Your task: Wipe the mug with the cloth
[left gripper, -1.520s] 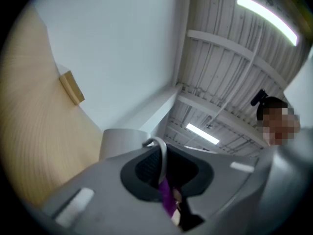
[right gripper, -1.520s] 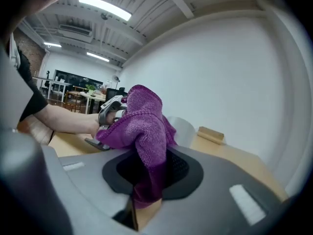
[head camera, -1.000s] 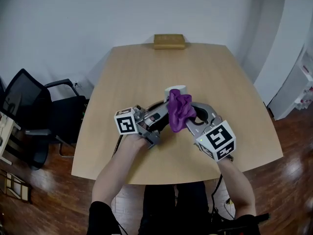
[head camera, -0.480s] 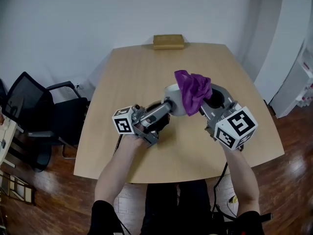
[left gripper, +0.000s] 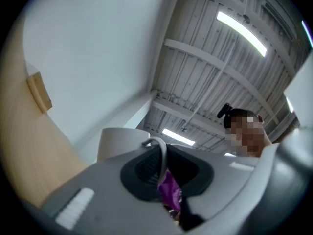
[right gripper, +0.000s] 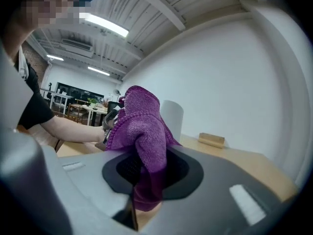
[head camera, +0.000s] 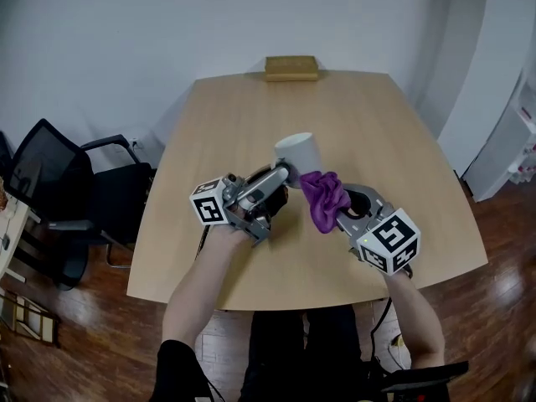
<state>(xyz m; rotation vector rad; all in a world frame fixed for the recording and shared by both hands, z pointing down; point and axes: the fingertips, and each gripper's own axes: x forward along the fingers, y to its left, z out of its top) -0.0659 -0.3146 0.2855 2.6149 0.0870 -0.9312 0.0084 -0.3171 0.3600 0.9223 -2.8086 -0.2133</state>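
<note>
A white mug hangs tilted above the wooden table, and the left gripper is shut on its thin handle. In the left gripper view the mug's body rises just beyond the jaws. My right gripper is shut on a bunched purple cloth, which sits just below and right of the mug; whether it touches the mug I cannot tell. In the right gripper view the cloth stands up from the jaws with the mug behind it.
A wooden block lies at the table's far edge and also shows in the right gripper view. A black office chair stands left of the table. White shelving is at the right.
The cloth first covered the mug's front, then swung up and to the mug's right, and has now dropped back to its lower right. The mug has risen a little and tilted.
</note>
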